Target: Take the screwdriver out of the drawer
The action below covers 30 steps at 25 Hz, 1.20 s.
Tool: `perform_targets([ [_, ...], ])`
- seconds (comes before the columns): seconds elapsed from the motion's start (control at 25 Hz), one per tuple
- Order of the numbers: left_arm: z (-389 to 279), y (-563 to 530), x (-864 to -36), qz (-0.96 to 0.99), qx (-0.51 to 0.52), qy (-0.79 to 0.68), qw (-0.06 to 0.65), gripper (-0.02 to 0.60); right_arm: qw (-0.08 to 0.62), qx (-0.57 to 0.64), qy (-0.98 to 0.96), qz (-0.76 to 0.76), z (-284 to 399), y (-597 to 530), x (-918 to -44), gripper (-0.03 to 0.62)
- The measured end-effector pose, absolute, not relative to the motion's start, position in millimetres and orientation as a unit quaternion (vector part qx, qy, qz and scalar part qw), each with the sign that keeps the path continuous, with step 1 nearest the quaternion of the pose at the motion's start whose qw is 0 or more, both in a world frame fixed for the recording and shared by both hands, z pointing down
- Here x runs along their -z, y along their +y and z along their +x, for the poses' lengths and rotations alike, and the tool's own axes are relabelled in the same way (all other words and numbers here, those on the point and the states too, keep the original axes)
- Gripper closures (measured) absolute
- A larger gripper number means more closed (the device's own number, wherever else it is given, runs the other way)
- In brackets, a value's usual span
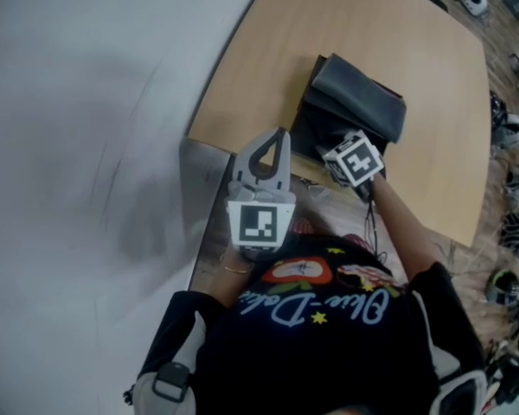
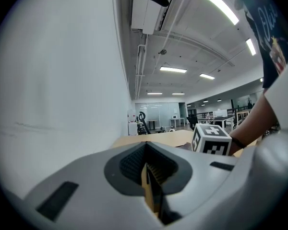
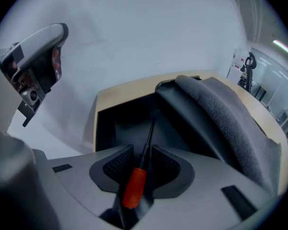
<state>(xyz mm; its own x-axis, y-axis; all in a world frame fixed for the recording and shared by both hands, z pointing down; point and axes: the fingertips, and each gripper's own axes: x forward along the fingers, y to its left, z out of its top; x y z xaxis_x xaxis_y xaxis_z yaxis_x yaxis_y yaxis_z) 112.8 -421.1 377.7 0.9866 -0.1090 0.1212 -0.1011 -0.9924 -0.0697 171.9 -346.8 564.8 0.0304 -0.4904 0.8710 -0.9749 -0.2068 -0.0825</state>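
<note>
The screwdriver [image 3: 134, 187] has an orange handle and a thin black shaft. In the right gripper view it lies between the jaws of my right gripper [image 3: 144, 153], and the shaft points into the dark drawer [image 3: 119, 128]. The jaws stand open, with gaps on both sides of the shaft. In the head view that gripper's marker cube [image 1: 355, 158] hangs over the dark fabric drawer box [image 1: 356, 102], nose down. My left gripper [image 1: 280, 137] is held level to the left of the box, its jaws together with nothing in them.
The drawer box sits on a light wooden table [image 1: 372, 24] under a folded grey felt flap [image 3: 221, 114]. A white wall [image 1: 86, 102] runs close along the left. Shoes and clutter [image 1: 512, 206] lie on the floor beyond the table's right edge.
</note>
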Motion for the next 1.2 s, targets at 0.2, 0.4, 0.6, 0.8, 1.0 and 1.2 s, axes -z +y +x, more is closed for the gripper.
perform_targets([
  [0.2, 112, -427, -375, -0.996, 0.064, 0.055, 0.029, 0.581, 0.329, -0.420, -0.529, 0.660, 191, -334, -579, 0.497],
  [0.4, 111, -429, -372, -0.996, 0.067, 0.058, 0.027, 0.581, 0.315, -0.442, -0.533, 0.649, 171, -339, -574, 0.497],
  [0.6, 111, -432, -374, -0.996, 0.065, 0.061, 0.025, 0.581, 0.332, -0.439, -0.516, 0.656, 182, -336, -579, 0.536],
  [0.8, 108, -433, -377, -0.995, 0.068, 0.065, 0.024, 0.581, 0.317, -0.442, -0.526, 0.653, 171, -338, -576, 0.540],
  [1.0, 105, -432, -377, -0.995, 0.066, 0.070, 0.024, 0.581, 0.307, -0.412, -0.529, 0.676, 172, -334, -560, 0.542],
  [1.2, 105, -425, -374, -0.996, 0.060, 0.061, 0.026, 0.581, 0.293, -0.360, -0.518, 0.718, 181, -326, -530, 0.542],
])
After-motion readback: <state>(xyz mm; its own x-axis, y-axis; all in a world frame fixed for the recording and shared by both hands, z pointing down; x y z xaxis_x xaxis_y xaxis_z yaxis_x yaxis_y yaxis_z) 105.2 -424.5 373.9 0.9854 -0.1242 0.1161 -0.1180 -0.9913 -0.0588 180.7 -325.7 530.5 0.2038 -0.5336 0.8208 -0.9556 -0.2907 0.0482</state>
